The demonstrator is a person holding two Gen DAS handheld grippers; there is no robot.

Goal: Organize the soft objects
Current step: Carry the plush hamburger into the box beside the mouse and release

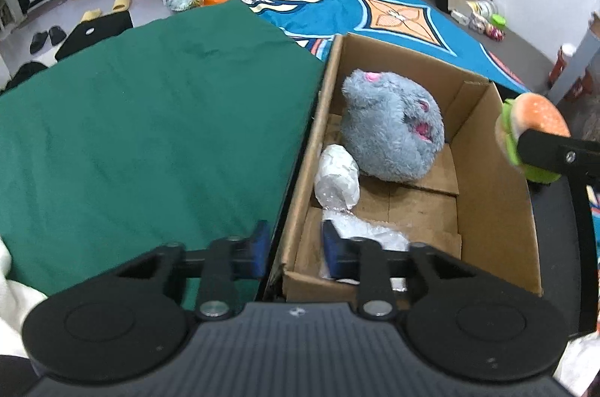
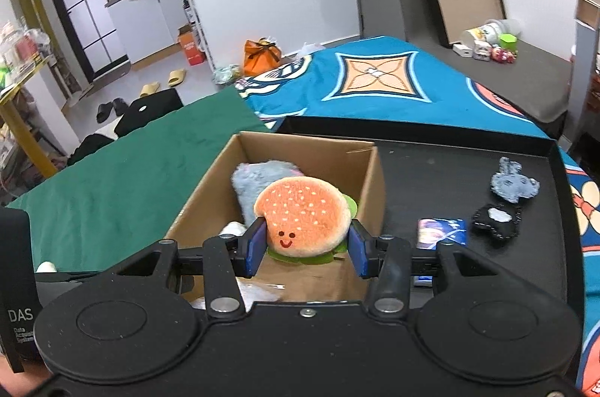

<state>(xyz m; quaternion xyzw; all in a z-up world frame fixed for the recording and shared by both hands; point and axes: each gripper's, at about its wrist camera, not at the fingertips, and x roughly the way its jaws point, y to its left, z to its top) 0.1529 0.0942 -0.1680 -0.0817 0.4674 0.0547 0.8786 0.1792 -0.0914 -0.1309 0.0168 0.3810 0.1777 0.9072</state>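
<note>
1. Right gripper [image 2: 305, 249]: blue pads pressed into both sides of the plush hamburger toy with orange bun and stitched smile [image 2: 303, 219]. It hangs above the open brown cardboard box [image 2: 369, 179], toward the box's 3 o'clock wall.
2. Left gripper [image 1: 294, 241]: partly open, empty, straddling the box's 9 o'clock wall near the front corner.
3. Step in hand, by my judgement: dropping the burger in. Best carried toward the bare cardboard floor at 5 o'clock before opening the jaws.
4. In the box: fluffy grey plush animal with pink nose [image 1: 392, 127] at 12 o'clock, white wrapped bundle [image 1: 337, 174] at 9, crinkled clear plastic [image 1: 369, 234] at 7.
5. Not yet boxed: grey felt figure [image 2: 513, 185] and black felt figure [image 2: 495, 220], at 3 o'clock on the black tabletop [image 2: 450, 172], beside a small printed blue packet [image 2: 442, 232].
6. Nothing blocks the drop; the grey plush crowds the far half.
</note>
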